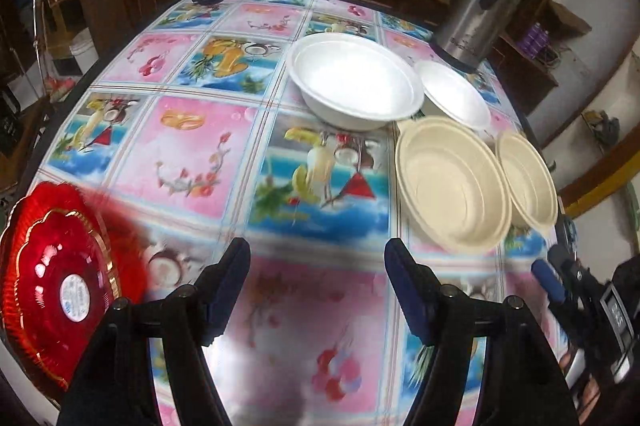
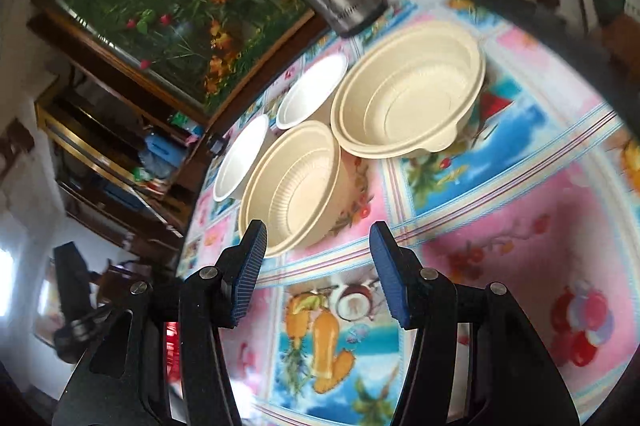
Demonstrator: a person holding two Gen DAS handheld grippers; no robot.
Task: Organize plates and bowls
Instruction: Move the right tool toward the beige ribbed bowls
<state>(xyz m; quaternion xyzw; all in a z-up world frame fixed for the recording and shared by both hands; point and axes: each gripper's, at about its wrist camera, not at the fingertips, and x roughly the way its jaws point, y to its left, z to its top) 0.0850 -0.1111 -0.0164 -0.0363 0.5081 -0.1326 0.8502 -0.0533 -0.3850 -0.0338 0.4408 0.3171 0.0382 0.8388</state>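
Bowls sat grouped toward the far right corner of the surface (image 1: 192, 154), which wore a glossy cloth printed with fruit and flower panels. In the left wrist view, a large white bowl (image 1: 354, 80) stood farthest in from the right edge, with a smaller white bowl (image 1: 454, 92) just beside it toward that edge. Nearer the camera were two cream bowls: a large cream bowl (image 1: 450, 182) and a smaller cream bowl (image 1: 526, 178) close to the right edge, their rims nearly touching. A steel thermos jug (image 1: 478, 6) stood at the far right corner behind the white bowls. A red plate (image 1: 60, 286) with a gold-trimmed rim and a round sticker at its centre lay at the near left edge.

The left gripper (image 1: 318, 262) hung over bare cloth with its jaws spread wide and nothing between them; the red plate lay beside its left finger, and the large cream bowl lay ahead and to the right. The right gripper (image 2: 318, 246) was likewise released and empty. In its view the ribbed cream bowl (image 2: 294, 186) lay just ahead of its left finger, whose tip overlapped the bowl's near rim in the picture; whether they touched could not be told. The other cream bowl (image 2: 408, 98), with a small lip tab, lay farther ahead.
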